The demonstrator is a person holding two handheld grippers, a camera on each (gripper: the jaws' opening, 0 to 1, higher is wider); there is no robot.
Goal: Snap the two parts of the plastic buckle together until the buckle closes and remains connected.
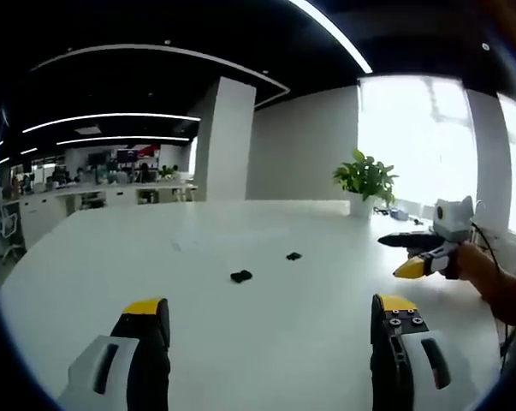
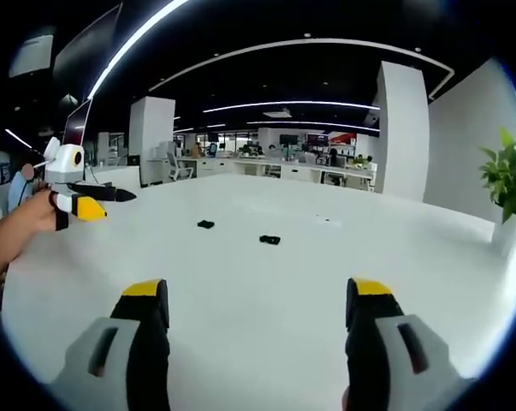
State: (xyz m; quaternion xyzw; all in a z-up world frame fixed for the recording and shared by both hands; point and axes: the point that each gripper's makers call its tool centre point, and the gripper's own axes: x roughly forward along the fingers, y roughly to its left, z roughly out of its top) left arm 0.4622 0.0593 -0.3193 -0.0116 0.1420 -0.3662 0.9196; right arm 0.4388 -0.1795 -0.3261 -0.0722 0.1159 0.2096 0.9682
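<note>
Two small black buckle parts lie apart on the white table (image 1: 240, 342). In the left gripper view the nearer part (image 1: 240, 276) sits left of the farther part (image 1: 293, 256). My left gripper (image 1: 270, 321) is open, well short of them, nothing between its yellow-tipped jaws. My right gripper (image 1: 409, 254) comes in from the right there, held by a hand, jaws apart. In the right gripper view one part (image 2: 269, 240) lies ahead and the other part (image 2: 205, 224) farther left. My right gripper (image 2: 258, 300) is open and empty. The left gripper (image 2: 95, 202) enters from the left.
A potted plant (image 1: 365, 181) stands at the table's far edge by a bright window. A white pillar (image 1: 225, 141) and office desks lie beyond the table. A person's forearm (image 2: 9, 231) reaches in at the left of the right gripper view.
</note>
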